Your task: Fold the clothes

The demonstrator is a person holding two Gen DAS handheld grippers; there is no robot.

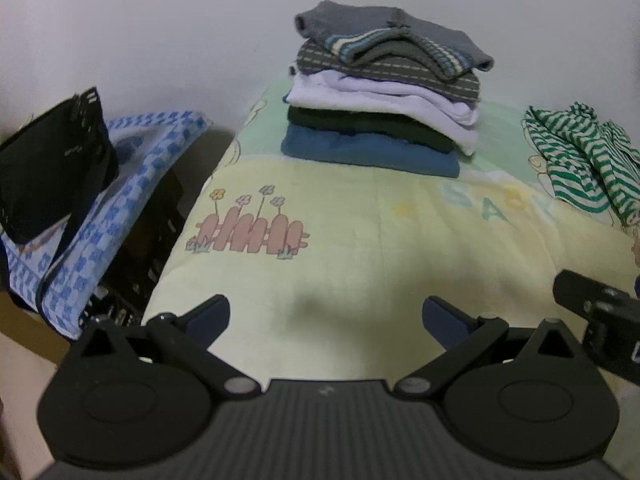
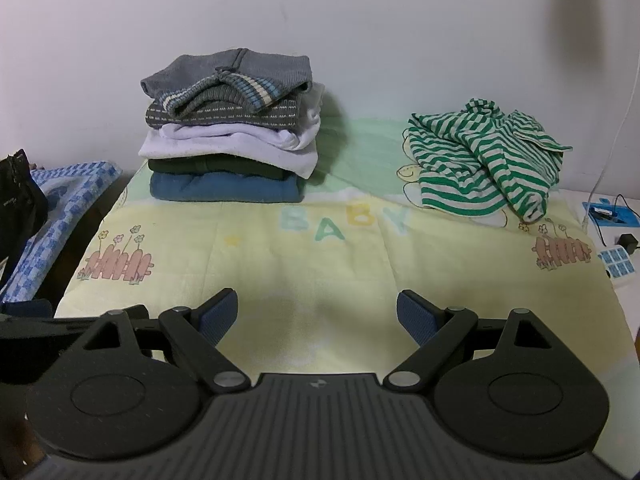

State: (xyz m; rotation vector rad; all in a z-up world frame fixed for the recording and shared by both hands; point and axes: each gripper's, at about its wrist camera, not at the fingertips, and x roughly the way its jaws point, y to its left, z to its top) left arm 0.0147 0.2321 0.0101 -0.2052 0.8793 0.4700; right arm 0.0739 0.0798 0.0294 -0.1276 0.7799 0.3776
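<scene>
Covering the bed, the baby blanket (image 2: 320,272) carries my folded stack (image 2: 232,132) at its back-left corner and the crumpled striped shirt (image 2: 484,160) at its back-right. My left gripper (image 1: 326,318) and right gripper (image 2: 316,312) hover wide, empty, over its front edge.

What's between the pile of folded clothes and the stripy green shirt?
Only bare blanket lies between the folded pile and the striped shirt, seen best from the right wrist.
</scene>
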